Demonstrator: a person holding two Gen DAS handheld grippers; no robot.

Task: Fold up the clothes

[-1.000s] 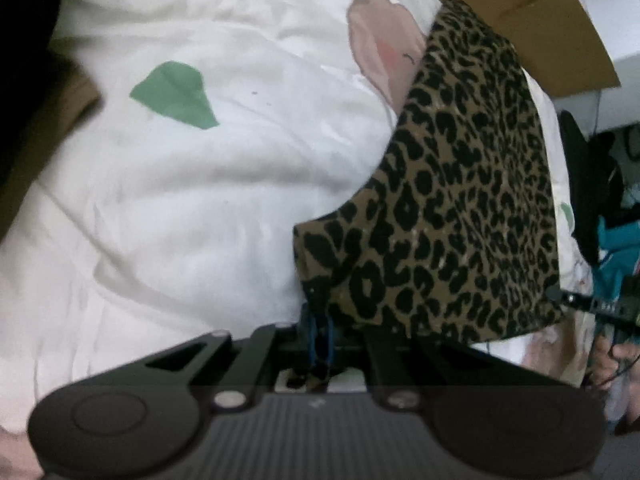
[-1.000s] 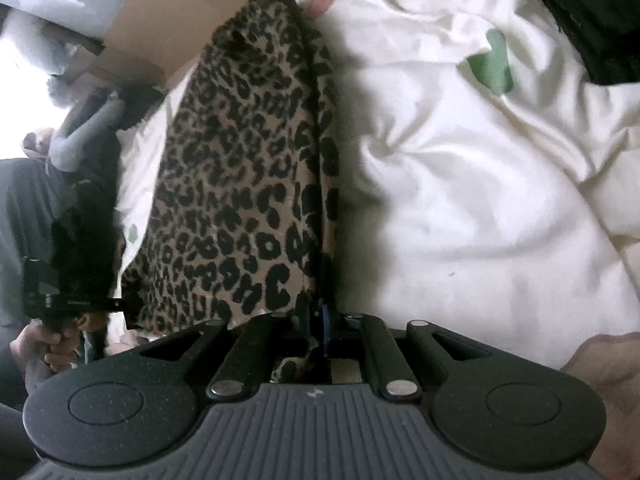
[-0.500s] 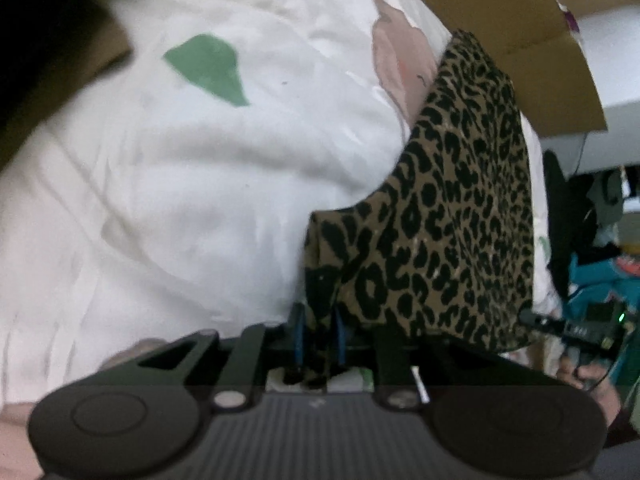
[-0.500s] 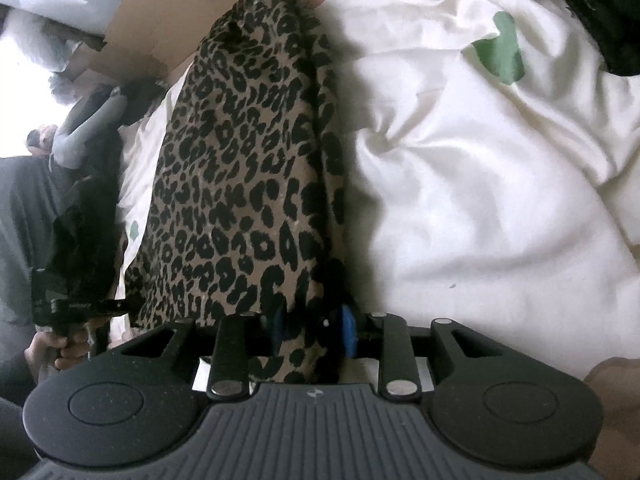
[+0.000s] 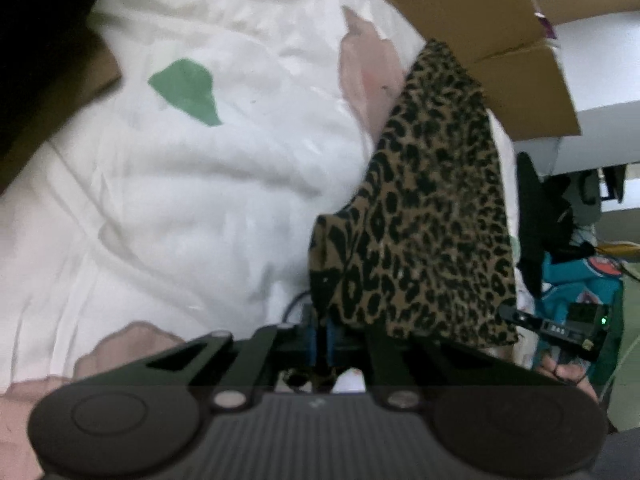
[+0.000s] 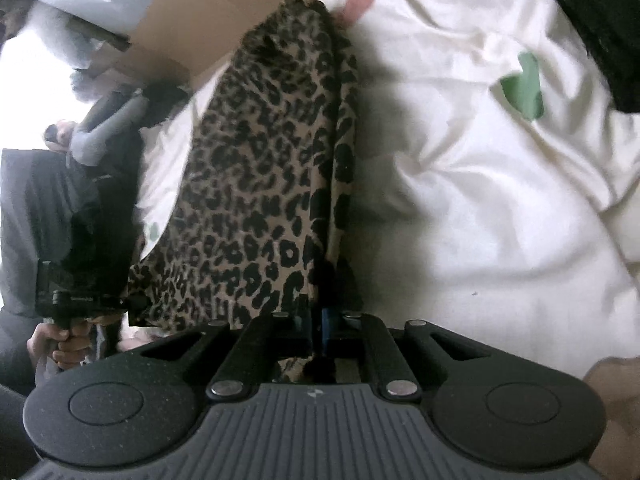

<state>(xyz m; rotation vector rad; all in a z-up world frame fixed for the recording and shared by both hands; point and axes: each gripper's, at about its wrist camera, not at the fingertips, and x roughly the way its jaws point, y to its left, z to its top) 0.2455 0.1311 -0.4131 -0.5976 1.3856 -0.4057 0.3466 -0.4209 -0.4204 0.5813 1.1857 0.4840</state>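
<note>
The leopard cloth [image 5: 432, 216] is held up over the white bed [image 5: 192, 200] so that it hangs flat and can be folded. One bottom corner is pinched by the left gripper [image 5: 320, 336], whose fingers are shut tight on it. The other corner is pinched by the right gripper [image 6: 316, 328], shut on it too. In the left view the cloth is spread toward 1 o'clock. In the right view it is spread toward 11 o'clock. A brown box [image 5: 492, 20] is seen behind, near 12 o'clock.
</note>
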